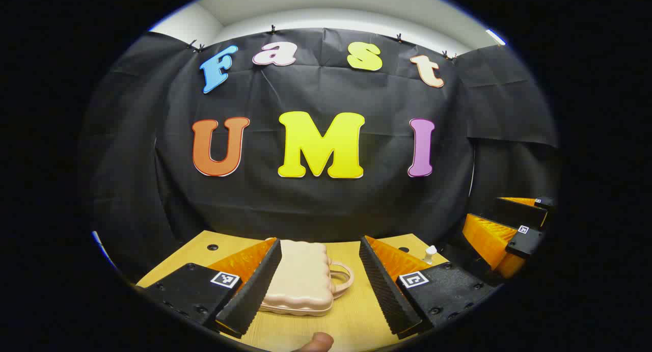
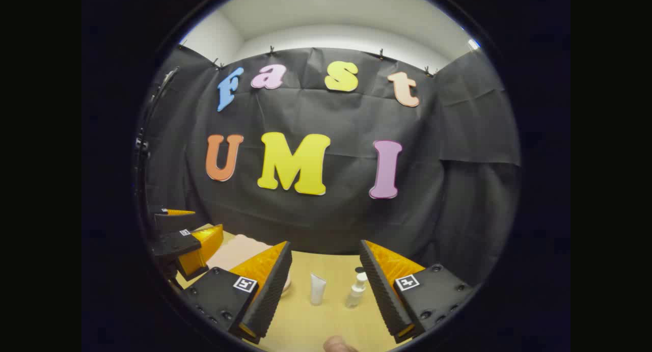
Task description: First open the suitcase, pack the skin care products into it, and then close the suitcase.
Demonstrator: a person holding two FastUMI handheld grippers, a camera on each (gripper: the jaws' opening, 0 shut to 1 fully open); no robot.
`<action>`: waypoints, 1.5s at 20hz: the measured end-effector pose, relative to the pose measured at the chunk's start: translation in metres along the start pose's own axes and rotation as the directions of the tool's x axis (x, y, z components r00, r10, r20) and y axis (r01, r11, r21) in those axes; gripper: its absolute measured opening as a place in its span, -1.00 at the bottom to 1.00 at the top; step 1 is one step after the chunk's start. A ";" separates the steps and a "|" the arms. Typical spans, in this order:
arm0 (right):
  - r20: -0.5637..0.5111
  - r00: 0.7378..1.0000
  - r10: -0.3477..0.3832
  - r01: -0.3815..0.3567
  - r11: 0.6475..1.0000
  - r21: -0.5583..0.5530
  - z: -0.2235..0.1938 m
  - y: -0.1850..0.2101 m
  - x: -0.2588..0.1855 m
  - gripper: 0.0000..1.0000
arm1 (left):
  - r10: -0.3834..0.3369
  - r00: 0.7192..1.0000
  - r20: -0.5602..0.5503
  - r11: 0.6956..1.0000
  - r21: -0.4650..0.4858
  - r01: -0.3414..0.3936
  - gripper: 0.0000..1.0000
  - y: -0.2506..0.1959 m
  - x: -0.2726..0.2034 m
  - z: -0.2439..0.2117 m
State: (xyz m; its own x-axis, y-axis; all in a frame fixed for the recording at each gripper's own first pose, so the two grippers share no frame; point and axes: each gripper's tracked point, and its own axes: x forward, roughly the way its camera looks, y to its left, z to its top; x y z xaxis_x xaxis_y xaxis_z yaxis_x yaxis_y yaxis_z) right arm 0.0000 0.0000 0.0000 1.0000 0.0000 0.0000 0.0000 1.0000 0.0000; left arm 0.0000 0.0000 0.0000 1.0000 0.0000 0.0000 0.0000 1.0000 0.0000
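Suitcase (image 1: 300, 278) looks like a light, stiff, slick shell lying shut on the table (image 1: 356, 316); we'd grab its handle (image 1: 342, 278). Both fingers spread open, empty.

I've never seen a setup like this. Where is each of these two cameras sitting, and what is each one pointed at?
Left gripper view: rides on the left gripper, looking along its open fingers at the closed suitcase on the table; a fingertip shows at the bottom.
Right gripper view: rides on the right gripper, facing a tube and a pump bottle.
Shared: the suitcase, table, and each other's gripper at the edge.
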 end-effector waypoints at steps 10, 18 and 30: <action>-0.027 0.999 0.028 -0.028 1.000 -0.010 -0.004 -0.025 0.007 0.60 | 0.015 0.999 0.037 1.000 0.002 -0.015 0.95 -0.025 0.006 0.011; -0.057 0.998 -0.002 0.001 1.000 -0.001 -0.015 -0.041 0.013 0.60 | -0.003 1.000 0.007 1.000 -0.008 0.003 0.95 -0.034 0.013 -0.003; -0.075 0.996 -0.046 0.045 0.999 -0.016 -0.024 -0.066 0.022 0.59 | 0.030 0.999 -0.028 0.998 0.058 -0.028 0.95 -0.024 0.053 -0.046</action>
State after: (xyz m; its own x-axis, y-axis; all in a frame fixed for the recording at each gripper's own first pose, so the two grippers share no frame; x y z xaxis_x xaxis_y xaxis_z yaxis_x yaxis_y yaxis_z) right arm 0.0218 -0.0662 -0.0240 0.9961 -0.0456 -0.0754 0.0446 0.9989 -0.0160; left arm 0.0535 -0.0243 -0.0464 0.9992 0.0299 -0.0282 -0.0282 0.9979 0.0584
